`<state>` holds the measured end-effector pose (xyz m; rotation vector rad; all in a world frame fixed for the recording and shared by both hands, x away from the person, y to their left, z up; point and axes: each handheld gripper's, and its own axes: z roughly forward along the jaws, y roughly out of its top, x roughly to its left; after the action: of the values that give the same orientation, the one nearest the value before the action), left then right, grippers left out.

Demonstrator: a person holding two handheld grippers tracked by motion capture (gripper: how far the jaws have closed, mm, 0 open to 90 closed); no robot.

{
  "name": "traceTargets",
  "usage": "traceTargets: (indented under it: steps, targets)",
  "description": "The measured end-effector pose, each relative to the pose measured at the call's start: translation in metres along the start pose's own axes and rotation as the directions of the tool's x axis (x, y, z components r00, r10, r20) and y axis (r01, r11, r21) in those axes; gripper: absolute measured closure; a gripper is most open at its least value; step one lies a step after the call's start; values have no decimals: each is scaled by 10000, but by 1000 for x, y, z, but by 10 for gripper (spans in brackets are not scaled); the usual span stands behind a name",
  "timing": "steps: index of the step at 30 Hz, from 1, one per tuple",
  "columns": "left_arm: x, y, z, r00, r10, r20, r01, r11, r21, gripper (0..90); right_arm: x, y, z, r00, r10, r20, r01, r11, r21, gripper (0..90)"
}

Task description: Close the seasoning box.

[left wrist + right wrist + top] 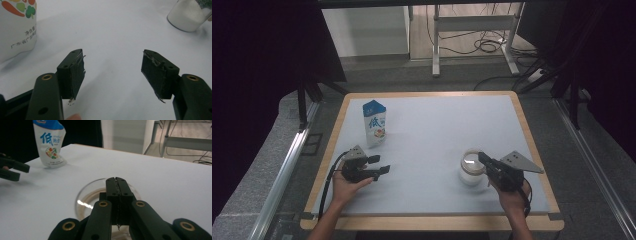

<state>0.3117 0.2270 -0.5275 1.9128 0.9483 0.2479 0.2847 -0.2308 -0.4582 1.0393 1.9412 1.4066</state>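
A blue-and-white milk pouch (374,125) (17,25) (50,145) stands upright at the back left of the white table (437,125). A glass jar (470,170) (187,15) (85,197) holding white powder sits at the front right. My right gripper (482,156) (116,180) is shut, its jaws pressed together with nothing seen between them, and its tip hovers over the jar's open mouth. My left gripper (381,164) (113,72) (22,172) is open and empty near the front left, below the pouch, with bare table between its pads.
The table has a wooden rim (532,145). Beyond its far edge stand the metal legs of a desk (436,45) with cables (487,45) on the floor. Dark curtains (257,60) hang on both sides.
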Motion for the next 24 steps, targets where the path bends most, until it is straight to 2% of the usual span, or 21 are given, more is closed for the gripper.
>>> traceTargets:
  steps: [6, 8, 10, 13, 15, 18, 21, 24]
  targets:
    - [1, -1, -1, 10000, -60, -24, 60, 10000, -14, 348, -30, -8, -15, 9969, 455, 634, -431, 9983, -386, 883]
    - [2, -2, -1, 9999, -83, -64, 83, 10000, 13, 347, -42, -14, -18, 9936, 706, 877, -678, 9971, -346, 814]
    - [3, -2, 0, 9999, -116, -87, 116, 9999, 45, 346, -55, -21, -18, 9883, 887, 1242, -880, 9961, -112, 737]
    - [3, -3, 1, 9999, -121, -119, 122, 9999, 96, 343, -70, -35, -16, 9820, 1122, 1519, -1179, 9926, 289, 595]
    - [3, -4, 2, 9997, -154, -168, 156, 9998, 116, 342, -76, -43, -15, 9801, 1020, 1703, -1126, 9922, 534, 548]
    - [4, -5, 3, 9995, -220, -223, 224, 9996, 170, 340, -79, -52, -11, 9823, 753, 1717, -926, 9911, 951, 453]
    - [4, -6, 4, 9994, -270, -230, 275, 9994, 211, 338, -81, -58, -9, 9842, 685, 1631, -896, 9880, 1255, 412]
    - [3, -7, 4, 9993, -272, -244, 278, 9993, 253, 339, -84, -65, -6, 9819, 766, 1734, -1039, 9826, 1539, 393]
